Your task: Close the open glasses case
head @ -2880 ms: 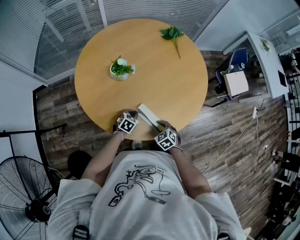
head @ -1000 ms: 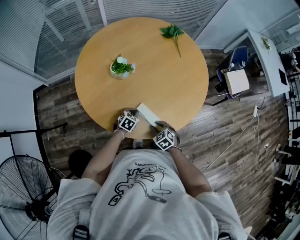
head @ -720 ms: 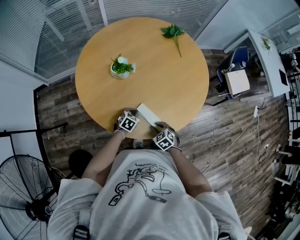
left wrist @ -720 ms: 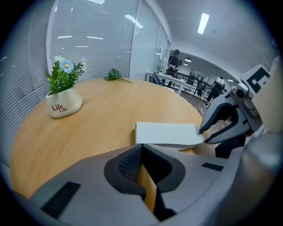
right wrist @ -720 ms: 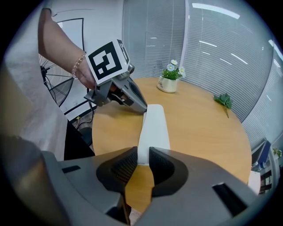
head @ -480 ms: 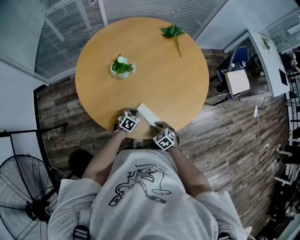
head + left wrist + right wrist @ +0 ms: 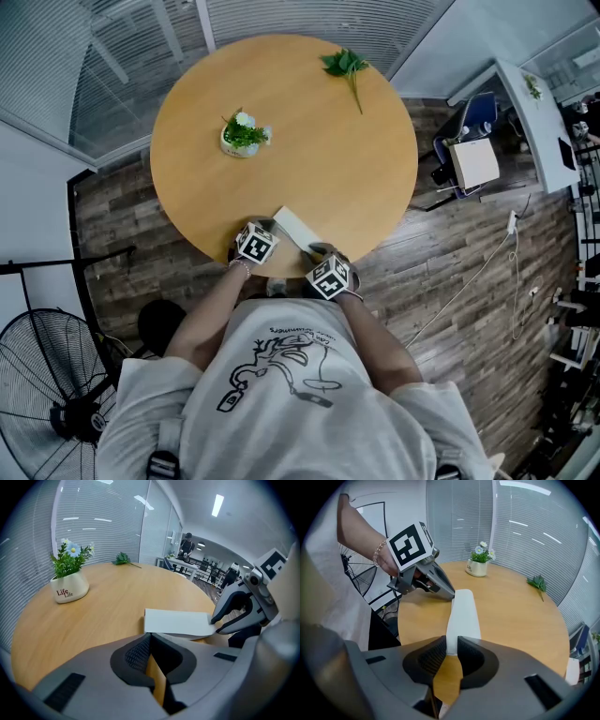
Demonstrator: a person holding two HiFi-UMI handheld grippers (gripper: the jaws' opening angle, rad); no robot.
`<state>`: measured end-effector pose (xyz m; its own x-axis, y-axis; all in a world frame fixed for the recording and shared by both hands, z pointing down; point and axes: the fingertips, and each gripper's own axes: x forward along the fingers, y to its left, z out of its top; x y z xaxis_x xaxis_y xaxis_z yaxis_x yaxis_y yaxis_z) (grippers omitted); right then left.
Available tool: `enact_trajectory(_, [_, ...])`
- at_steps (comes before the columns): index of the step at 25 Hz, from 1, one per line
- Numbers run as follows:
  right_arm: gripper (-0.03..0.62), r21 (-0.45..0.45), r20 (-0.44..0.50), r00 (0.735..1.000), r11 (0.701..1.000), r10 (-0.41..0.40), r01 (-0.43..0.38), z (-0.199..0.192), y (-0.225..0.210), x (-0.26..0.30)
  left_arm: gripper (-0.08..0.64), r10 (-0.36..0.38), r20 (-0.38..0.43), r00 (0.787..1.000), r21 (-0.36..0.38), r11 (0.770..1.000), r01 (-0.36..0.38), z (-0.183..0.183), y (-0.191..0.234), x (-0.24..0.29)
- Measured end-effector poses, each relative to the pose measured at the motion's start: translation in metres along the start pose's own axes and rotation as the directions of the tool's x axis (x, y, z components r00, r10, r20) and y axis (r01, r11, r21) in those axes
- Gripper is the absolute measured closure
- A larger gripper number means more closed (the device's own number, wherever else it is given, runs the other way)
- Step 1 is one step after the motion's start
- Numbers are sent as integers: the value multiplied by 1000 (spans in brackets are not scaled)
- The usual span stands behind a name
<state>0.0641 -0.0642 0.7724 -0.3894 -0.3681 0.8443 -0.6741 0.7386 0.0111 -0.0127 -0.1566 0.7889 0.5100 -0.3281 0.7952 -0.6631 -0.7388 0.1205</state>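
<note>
The white glasses case (image 7: 292, 228) lies near the front edge of the round wooden table (image 7: 309, 159), slanting from upper left to lower right. My left gripper (image 7: 271, 229) rests at the case's left end; its jaws are shut with nothing between them (image 7: 150, 637), tips against the case (image 7: 178, 622). My right gripper (image 7: 317, 251) is at the case's other end. Its jaws are closing, with the end of the case (image 7: 461, 616) between them (image 7: 450, 644). In the left gripper view one jaw sits above and one below that end (image 7: 216, 625).
A small white pot of flowers (image 7: 242, 139) stands on the left half of the table. A green sprig (image 7: 345, 67) lies at the far edge. A fan (image 7: 47, 403) stands on the floor at lower left, and a chair (image 7: 469, 161) to the right.
</note>
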Motion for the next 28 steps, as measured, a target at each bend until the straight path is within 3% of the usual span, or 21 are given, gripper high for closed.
enact_trajectory(3, [509, 3, 0, 1000, 1000, 2, -2, -1, 0, 0, 540, -8, 5, 1000, -36, 999, 9, -1, 1, 1])
enact_trajectory(8, [509, 8, -4, 1000, 1000, 7, -7, -2, -1, 2, 540, -37, -4, 999, -157, 987, 36, -8, 0, -3])
enact_trajectory(14, [509, 14, -3, 1000, 1000, 8, -8, -2, -2, 3, 540, -28, -45, 999, -147, 989, 21, -21, 0, -1])
enact_trajectory(28, [528, 64, 24, 1000, 998, 6, -7, -2, -7, -8, 540, -38, -14, 999, -145, 989, 36, -14, -14, -13])
